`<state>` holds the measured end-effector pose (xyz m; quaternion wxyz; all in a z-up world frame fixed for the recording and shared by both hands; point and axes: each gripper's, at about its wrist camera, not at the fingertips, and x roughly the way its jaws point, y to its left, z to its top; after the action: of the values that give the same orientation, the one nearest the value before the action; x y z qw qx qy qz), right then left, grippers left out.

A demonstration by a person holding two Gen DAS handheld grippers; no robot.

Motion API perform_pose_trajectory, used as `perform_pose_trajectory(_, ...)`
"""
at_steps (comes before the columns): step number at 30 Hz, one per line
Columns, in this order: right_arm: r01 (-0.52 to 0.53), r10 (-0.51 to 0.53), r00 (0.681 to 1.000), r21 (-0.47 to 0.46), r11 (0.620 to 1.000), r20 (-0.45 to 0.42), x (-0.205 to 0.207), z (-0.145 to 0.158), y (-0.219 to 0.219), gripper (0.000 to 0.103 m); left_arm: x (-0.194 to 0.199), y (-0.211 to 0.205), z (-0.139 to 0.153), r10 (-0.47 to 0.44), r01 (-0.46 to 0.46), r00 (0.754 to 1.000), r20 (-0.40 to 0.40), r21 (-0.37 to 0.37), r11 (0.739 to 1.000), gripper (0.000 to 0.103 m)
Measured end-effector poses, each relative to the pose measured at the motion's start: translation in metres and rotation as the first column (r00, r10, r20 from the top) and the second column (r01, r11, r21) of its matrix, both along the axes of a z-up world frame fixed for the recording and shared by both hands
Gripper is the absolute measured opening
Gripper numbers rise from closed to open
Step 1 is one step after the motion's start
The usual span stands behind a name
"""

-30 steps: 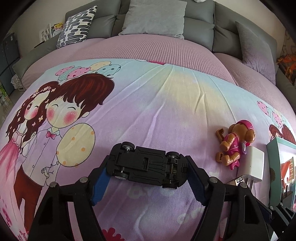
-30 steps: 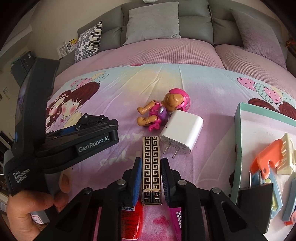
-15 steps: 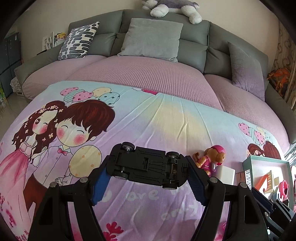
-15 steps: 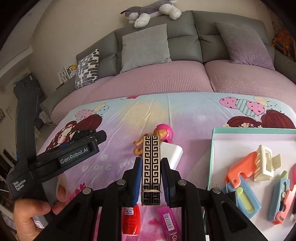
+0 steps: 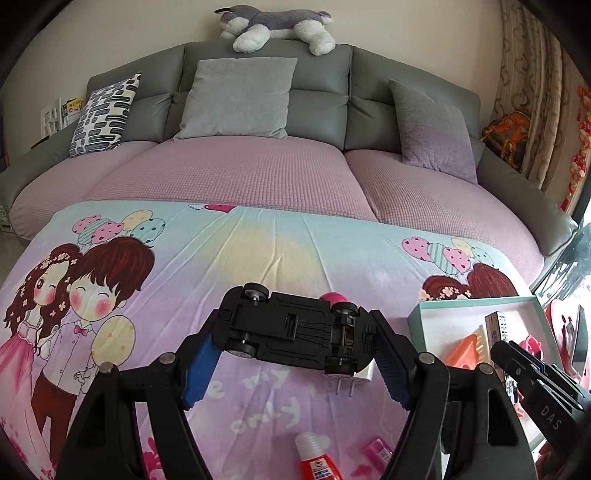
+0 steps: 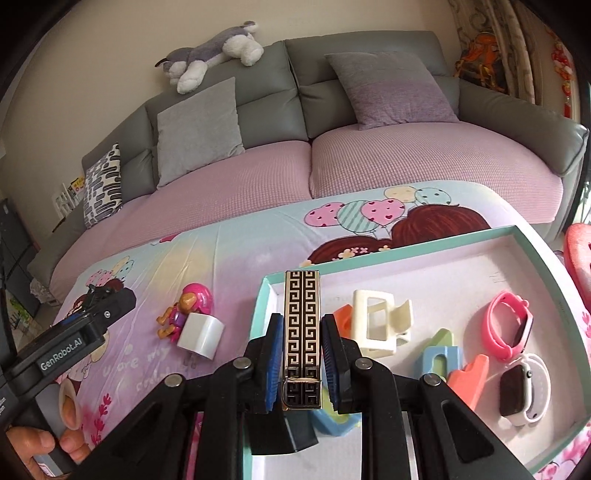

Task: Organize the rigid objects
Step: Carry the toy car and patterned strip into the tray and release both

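My left gripper (image 5: 295, 354) is shut on a black toy car (image 5: 291, 328), underside facing the camera, held above the cartoon-print sheet. My right gripper (image 6: 301, 354) is shut on a slim black-and-gold patterned box (image 6: 302, 332), held over the left part of the teal-rimmed tray (image 6: 406, 245). The tray holds hair clips (image 6: 376, 326), a pink band (image 6: 508, 330) and a white watch (image 6: 524, 387). The tray also shows in the left wrist view (image 5: 465, 304), with the patterned box (image 5: 500, 328) above it.
A pink toy figure (image 6: 188, 308) and a white charger plug (image 6: 199, 336) lie on the sheet left of the tray. A red glue bottle (image 5: 314, 461) lies near the front edge. The sofa (image 5: 258, 110) with cushions and a plush dog (image 5: 273, 26) stands behind.
Both grippers have risen and moved right. The right gripper carried the patterned box from the sheet to above the tray. The left gripper still holds the car.
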<state>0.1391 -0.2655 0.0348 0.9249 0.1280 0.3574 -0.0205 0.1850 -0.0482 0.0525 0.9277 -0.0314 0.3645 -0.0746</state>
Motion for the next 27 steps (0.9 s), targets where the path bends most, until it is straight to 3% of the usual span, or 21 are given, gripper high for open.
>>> perform_pose_trajectory(7, 0.117, -0.117, 0.993, -0.001, 0.993, 0.000, -0.014, 0.003, -0.038, 0.022, -0.012, -0.057, 0.004, -0.155, 0.154, 0.988, 0.008, 0.020, 0.988, 0.077)
perform_pose_trajectory(11, 0.182, -0.182, 0.983, -0.047, 0.982, 0.002, -0.025, 0.008, -0.055, 0.022, -0.023, -0.089, 0.003, -0.240, 0.240, 0.971, 0.012, 0.037, 0.970, 0.077)
perform_pose_trajectory(16, 0.257, -0.257, 0.966, -0.017, 0.966, -0.002, -0.037, 0.008, -0.080, 0.022, -0.035, -0.124, -0.001, -0.333, 0.332, 0.943, 0.012, 0.045, 0.942, 0.077)
perform_pose_trajectory(27, 0.284, -0.284, 0.958, 0.005, 0.959, -0.040, -0.037, -0.006, -0.092, 0.022, -0.043, -0.153, -0.018, -0.393, 0.394, 0.919, -0.034, 0.074, 0.916, 0.077)
